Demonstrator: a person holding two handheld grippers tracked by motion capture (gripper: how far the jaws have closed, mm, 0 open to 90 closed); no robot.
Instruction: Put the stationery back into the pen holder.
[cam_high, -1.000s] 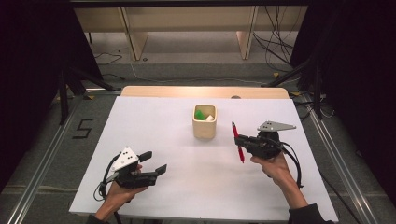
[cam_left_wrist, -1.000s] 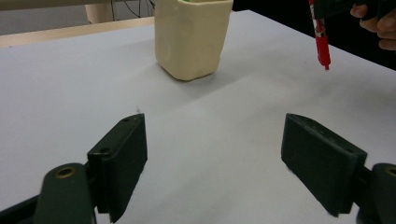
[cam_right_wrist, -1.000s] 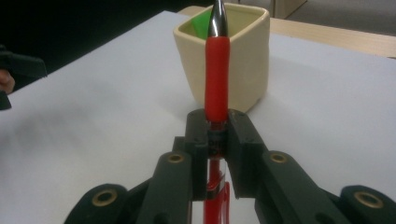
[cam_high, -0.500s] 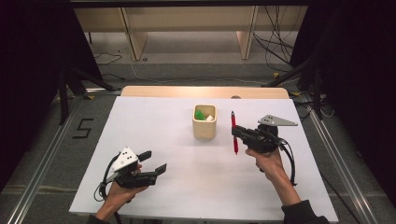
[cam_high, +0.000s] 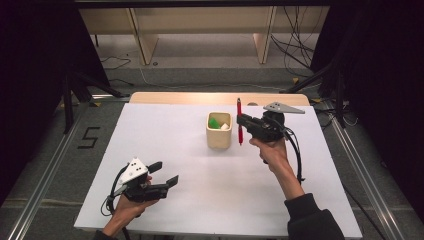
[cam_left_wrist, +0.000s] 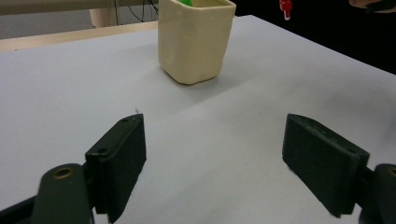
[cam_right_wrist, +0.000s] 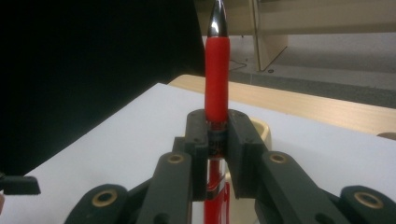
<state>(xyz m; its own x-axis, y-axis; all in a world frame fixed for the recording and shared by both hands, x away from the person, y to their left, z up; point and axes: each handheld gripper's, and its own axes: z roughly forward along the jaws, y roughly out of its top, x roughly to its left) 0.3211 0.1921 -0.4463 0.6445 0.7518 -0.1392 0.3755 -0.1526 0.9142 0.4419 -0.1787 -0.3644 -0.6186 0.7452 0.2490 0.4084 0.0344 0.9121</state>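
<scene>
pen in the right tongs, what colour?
Red, with a silver tip; the pen shows best in the right gripper view, clamped upright in the right tongs.

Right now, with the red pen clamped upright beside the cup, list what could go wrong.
1. The right gripper pinches the red pen at one narrow band, so it may pivot or slip between the jaws.
2. The pen hangs just right of the cream cup; a sideways move could knock the cup instead of clearing its rim.
3. The cup already holds a green item and a white one, so the pen could jam against them and lean out.
</scene>
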